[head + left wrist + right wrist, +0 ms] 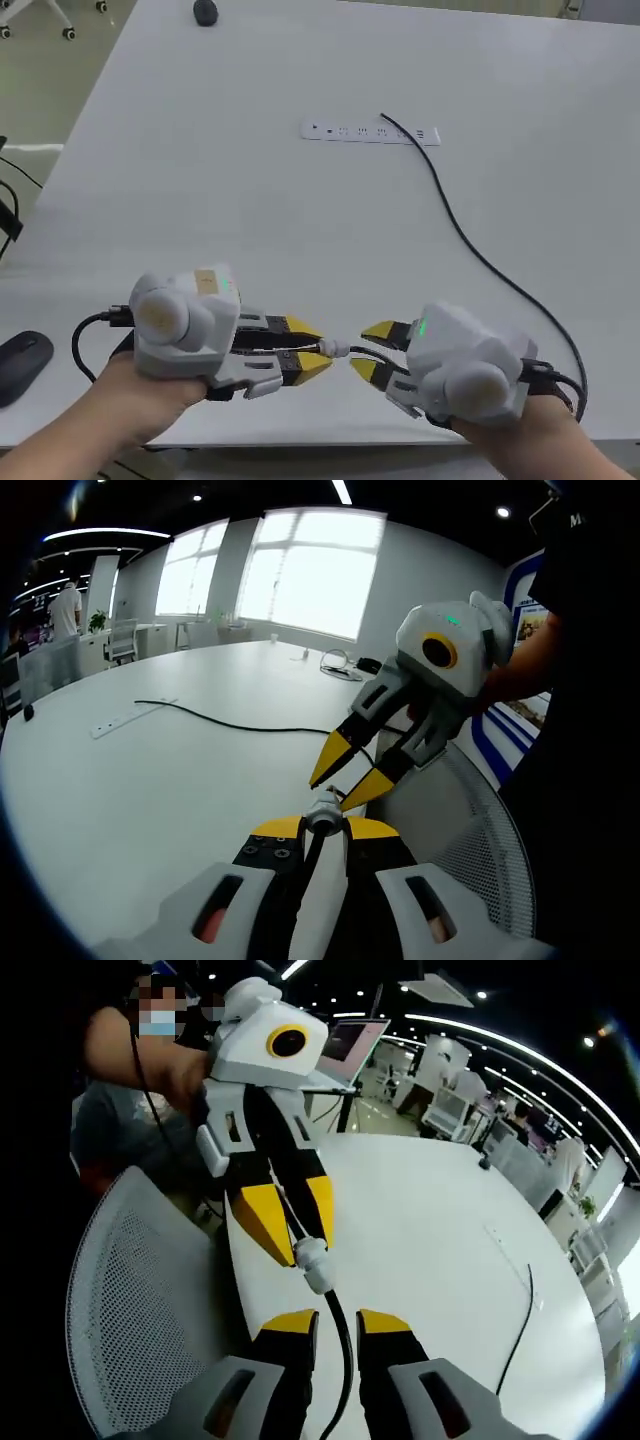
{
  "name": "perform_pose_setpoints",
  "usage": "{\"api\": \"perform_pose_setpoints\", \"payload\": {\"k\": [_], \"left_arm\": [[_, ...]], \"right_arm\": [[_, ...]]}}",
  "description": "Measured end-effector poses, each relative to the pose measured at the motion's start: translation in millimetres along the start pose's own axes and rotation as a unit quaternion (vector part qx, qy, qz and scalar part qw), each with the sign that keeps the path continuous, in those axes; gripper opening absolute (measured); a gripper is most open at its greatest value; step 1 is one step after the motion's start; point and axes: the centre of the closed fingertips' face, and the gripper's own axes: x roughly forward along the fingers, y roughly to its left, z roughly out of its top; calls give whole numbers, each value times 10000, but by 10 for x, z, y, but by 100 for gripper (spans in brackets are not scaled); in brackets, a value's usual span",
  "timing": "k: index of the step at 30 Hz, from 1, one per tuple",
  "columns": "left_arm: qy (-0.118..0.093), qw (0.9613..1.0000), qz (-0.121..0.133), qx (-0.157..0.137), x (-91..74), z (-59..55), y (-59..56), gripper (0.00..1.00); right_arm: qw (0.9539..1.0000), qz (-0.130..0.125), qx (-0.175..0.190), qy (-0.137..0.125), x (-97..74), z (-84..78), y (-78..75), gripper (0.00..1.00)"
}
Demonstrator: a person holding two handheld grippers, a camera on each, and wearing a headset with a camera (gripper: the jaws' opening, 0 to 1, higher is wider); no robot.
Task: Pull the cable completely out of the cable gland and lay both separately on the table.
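Left tongs (322,350) are clamped on the white cable gland (335,349) at their tips. Its black cable (340,1345) passes between the right tongs (360,348), whose jaws stand apart. Well beyond both tongs, a power strip (370,132) lies on the worktop (200,200).

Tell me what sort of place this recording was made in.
Most likely an open-plan office: a large white table carrying a power strip and a computer mouse, a mesh office chair beside it, and more desks near big windows.
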Motion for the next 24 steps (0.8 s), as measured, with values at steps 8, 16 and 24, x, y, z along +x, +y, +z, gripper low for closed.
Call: {"api": "perform_pose_setpoints", "payload": {"k": [8, 16, 24], "left_arm": [[34, 10000, -19, 3, 8, -14, -28, 16], [52, 10000, -28, 7, 28, -14, -45, 16], [35, 10000, -16, -20, 34, -13, -55, 16]], "right_arm": [[9995, 11, -297, -71, -10, 50, 29, 6], [9994, -14, -324, -81, -9, 57, 17, 1], [9999, -18, -103, -111, -12, 28, 6, 1]]}}
